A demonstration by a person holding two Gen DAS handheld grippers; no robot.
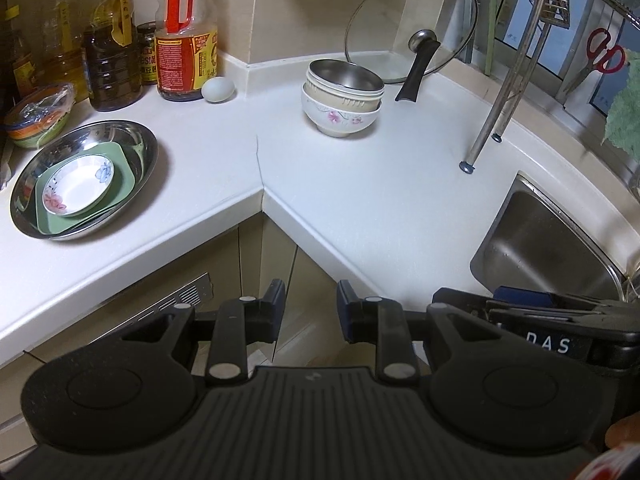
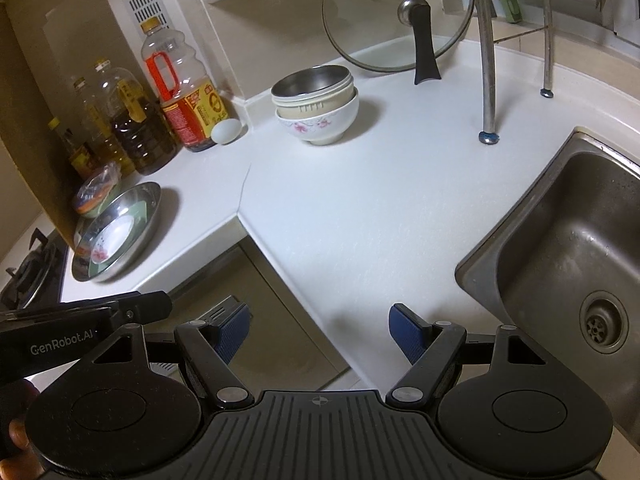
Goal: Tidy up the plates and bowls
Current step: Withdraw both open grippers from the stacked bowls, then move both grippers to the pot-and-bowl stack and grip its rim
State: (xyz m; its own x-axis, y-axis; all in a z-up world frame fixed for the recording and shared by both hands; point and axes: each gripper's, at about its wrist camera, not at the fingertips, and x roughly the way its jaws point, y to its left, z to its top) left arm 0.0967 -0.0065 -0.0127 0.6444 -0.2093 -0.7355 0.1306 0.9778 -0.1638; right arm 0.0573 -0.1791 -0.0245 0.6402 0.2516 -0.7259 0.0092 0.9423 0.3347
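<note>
just 3 bowls [image 1: 342, 98], 3 plates [image 1: 82, 178]

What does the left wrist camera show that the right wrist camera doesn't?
Only the left wrist view shows red-handled scissors hanging by the window and a green cloth. Only the right wrist view shows the sink drain and a gas burner. Both show the stacked bowls, the steel plate holding a green dish and a flowered saucer, the glass lid, oil bottles and an egg.
</note>
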